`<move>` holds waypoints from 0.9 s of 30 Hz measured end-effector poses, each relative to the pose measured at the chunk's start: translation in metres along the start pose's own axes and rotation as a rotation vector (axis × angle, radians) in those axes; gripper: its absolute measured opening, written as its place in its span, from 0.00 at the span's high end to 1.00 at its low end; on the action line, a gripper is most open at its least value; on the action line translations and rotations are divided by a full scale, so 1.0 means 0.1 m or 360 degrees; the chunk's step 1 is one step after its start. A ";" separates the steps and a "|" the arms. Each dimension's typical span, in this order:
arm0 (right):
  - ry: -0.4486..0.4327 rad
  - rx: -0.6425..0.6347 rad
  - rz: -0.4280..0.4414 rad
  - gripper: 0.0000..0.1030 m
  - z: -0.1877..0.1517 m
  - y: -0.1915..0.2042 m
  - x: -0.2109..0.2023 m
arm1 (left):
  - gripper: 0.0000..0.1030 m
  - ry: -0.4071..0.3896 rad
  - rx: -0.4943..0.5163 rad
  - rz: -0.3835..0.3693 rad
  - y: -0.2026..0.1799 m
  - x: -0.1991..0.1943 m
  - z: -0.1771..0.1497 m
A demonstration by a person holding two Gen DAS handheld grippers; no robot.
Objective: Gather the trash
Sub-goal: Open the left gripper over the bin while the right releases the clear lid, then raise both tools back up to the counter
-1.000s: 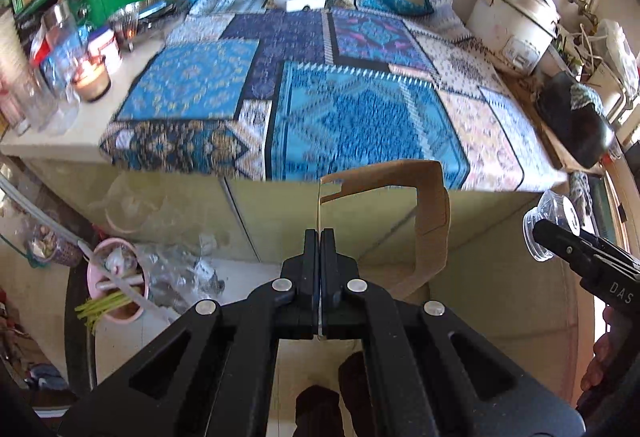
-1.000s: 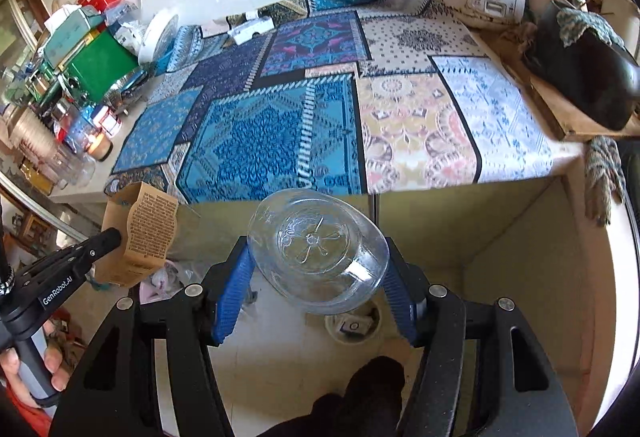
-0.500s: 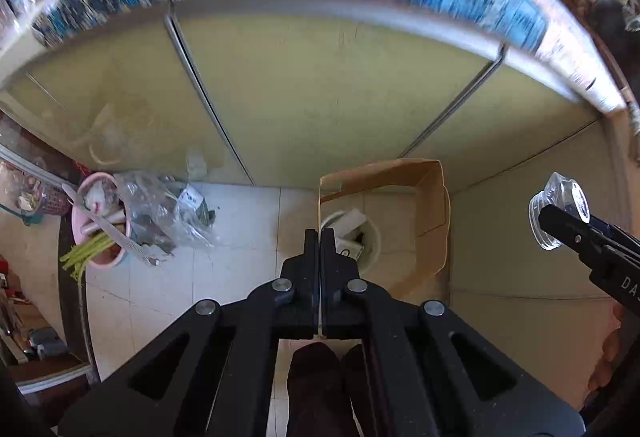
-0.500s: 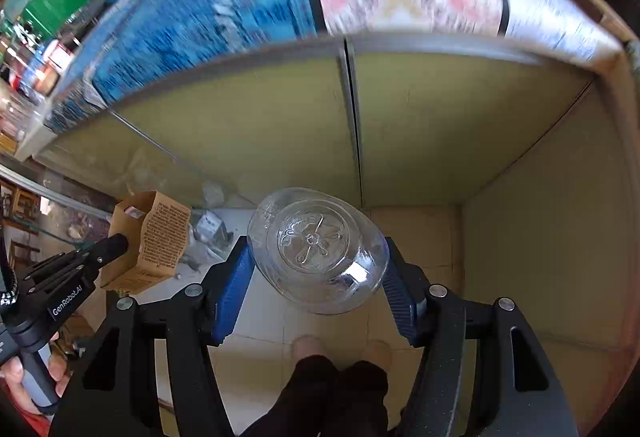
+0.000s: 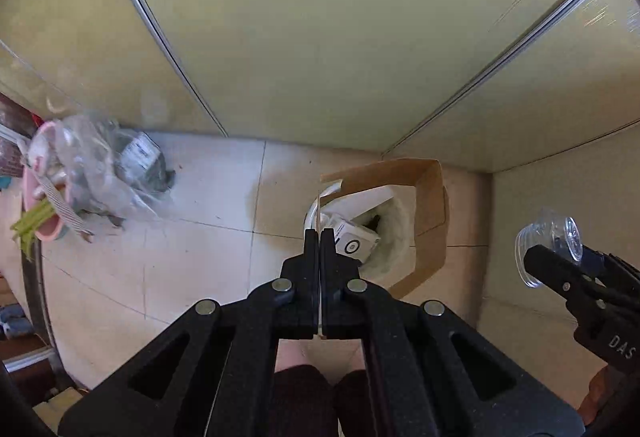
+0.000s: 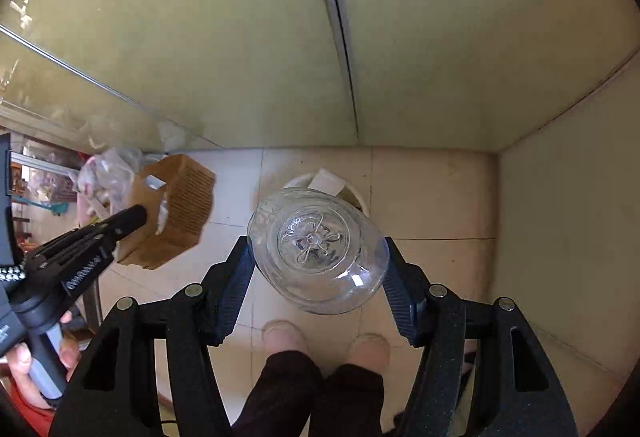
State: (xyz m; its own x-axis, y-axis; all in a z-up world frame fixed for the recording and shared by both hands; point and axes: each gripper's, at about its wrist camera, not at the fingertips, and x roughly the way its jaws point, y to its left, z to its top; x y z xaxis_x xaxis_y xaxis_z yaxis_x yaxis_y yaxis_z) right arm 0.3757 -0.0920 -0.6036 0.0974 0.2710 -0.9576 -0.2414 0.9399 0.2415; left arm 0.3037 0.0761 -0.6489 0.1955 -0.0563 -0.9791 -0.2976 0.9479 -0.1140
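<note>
Trash here is two pieces, both poised over the small white round waste bin [image 5: 394, 257] on the tiled floor at the foot of the pale green cabinet doors [image 5: 320, 37], likely for dropping. Larger, the flattened brown cardboard box [image 5: 430, 221] hangs by one thin wall, which the left gripper [image 5: 320, 237] pinches with jaws fully together. Smaller, the clear plastic bottle [image 6: 318, 249] sits bottom outward, clamped across its body by the right gripper [image 6: 318, 269] with blue pads [image 6: 236, 285].
</note>
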 end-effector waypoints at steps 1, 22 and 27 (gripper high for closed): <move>0.0008 -0.0001 0.0008 0.43 0.00 -0.02 0.16 | 1.00 0.0019 -0.0020 -0.0012 0.01 0.16 -0.03; 0.0221 -0.0025 0.0028 0.42 0.18 -0.12 1.19 | 0.81 0.0306 -0.0064 -0.0092 -0.07 1.73 -0.38; 0.0244 -0.0056 0.0026 0.39 0.19 -0.10 1.15 | 0.66 0.0279 0.0002 -0.0085 -0.14 1.55 -0.37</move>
State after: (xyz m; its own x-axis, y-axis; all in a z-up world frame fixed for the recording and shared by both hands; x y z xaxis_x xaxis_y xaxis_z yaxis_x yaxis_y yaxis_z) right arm 0.4080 -0.0657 -0.7133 -0.0546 0.2488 -0.9670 -0.2759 0.9270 0.2541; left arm 0.3032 0.0424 -0.8053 0.0453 -0.1602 -0.9860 -0.2901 0.9424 -0.1664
